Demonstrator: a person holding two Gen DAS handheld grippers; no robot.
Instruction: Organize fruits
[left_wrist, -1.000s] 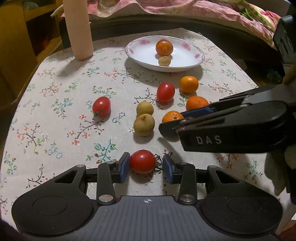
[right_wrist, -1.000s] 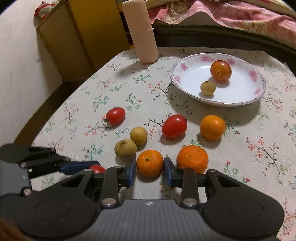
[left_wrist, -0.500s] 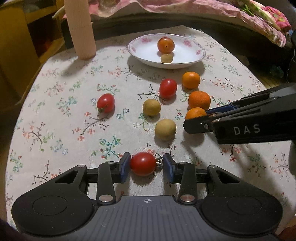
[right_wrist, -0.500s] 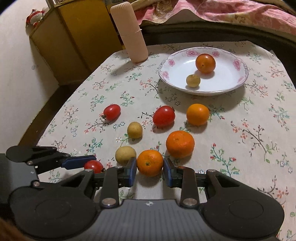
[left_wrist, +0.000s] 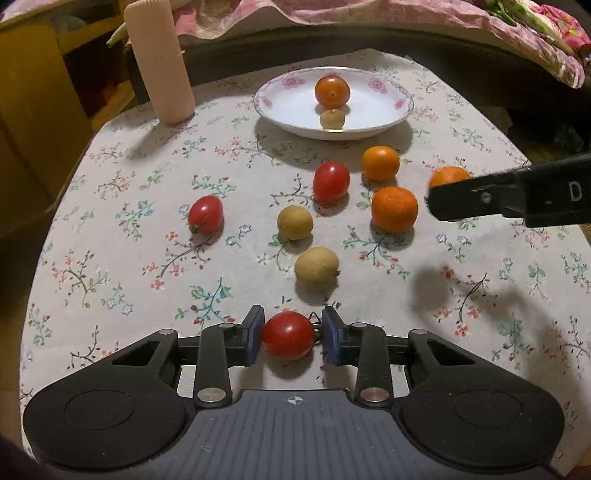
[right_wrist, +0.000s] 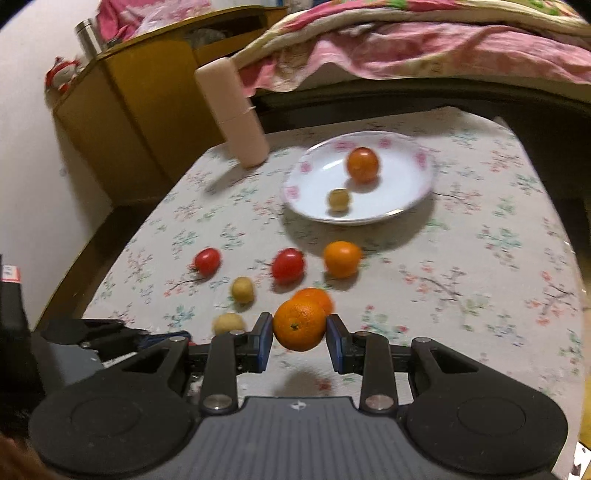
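A tomato is being held in the left claw, its pads closed against the fruit, low over the near edge of the worktop. An orange is being gripped in the right claw, closed on it and seemingly lifted clear of the cloth, since a shadow is being cast below it.

Two fruits are lying in the plate at the far side: an orange-red one and a small tan one. Six are being left loose on the worktop: two tomatoes, two oranges and two tan fruits. So the task is judged to be about a fifth done.

Open room is being offered on the right half of the worktop and over the plate's near rim. A pink cylinder is standing far left, well apart from the plate. The loose fruits between claws and plate are to be passed over, not through.
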